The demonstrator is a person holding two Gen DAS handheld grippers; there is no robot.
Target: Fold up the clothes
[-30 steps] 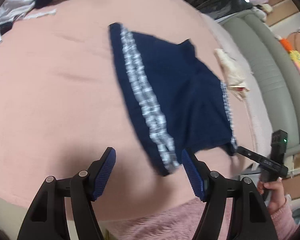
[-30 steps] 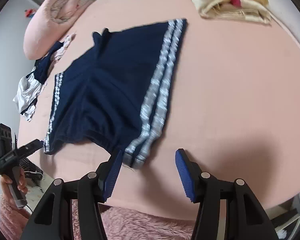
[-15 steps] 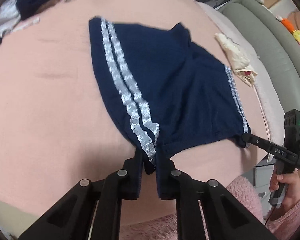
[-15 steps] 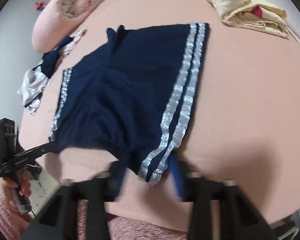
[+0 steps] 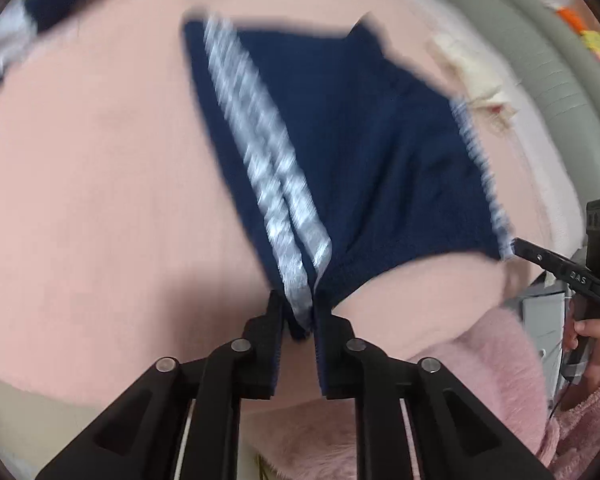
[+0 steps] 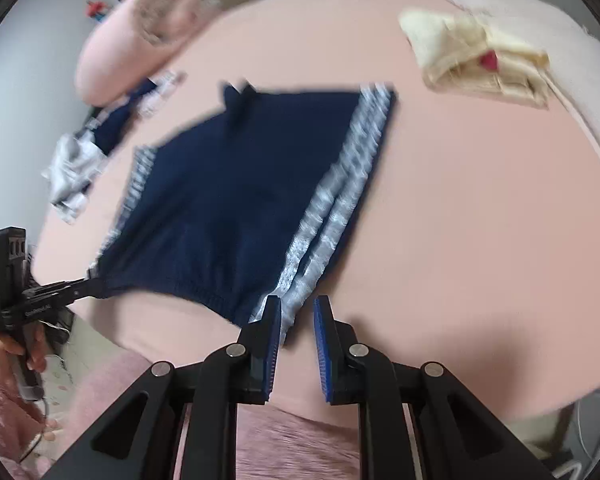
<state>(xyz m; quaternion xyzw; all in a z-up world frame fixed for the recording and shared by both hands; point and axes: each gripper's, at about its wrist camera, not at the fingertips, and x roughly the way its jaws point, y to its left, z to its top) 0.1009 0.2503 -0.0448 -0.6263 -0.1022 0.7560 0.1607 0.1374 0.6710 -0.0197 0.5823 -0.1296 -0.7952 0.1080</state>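
Left wrist view: the left gripper (image 5: 300, 320) is closed on a waistband corner of the navy shorts (image 5: 360, 168), right at the end of their white side stripes (image 5: 276, 200); its jaws have just been closing, with the cloth pinched between them. The shorts lie spread on the pink bed (image 5: 80, 200), near its front edge. At the right, the right gripper (image 5: 516, 246) touches the opposite waistband corner, with a hand (image 5: 592, 352) in a pink fuzzy sleeve behind it.

Right wrist view: the right gripper (image 6: 296, 320) has its jaws drawn close around the other striped corner of the shorts (image 6: 228, 200); they have just been closing, and the cloth sits against the left pad. A cream garment (image 6: 476, 60) lies toward the bed's (image 6: 480, 220) far right corner, and a rolled pink blanket (image 6: 140, 32) and more clothes (image 6: 80, 160) along its left edge.
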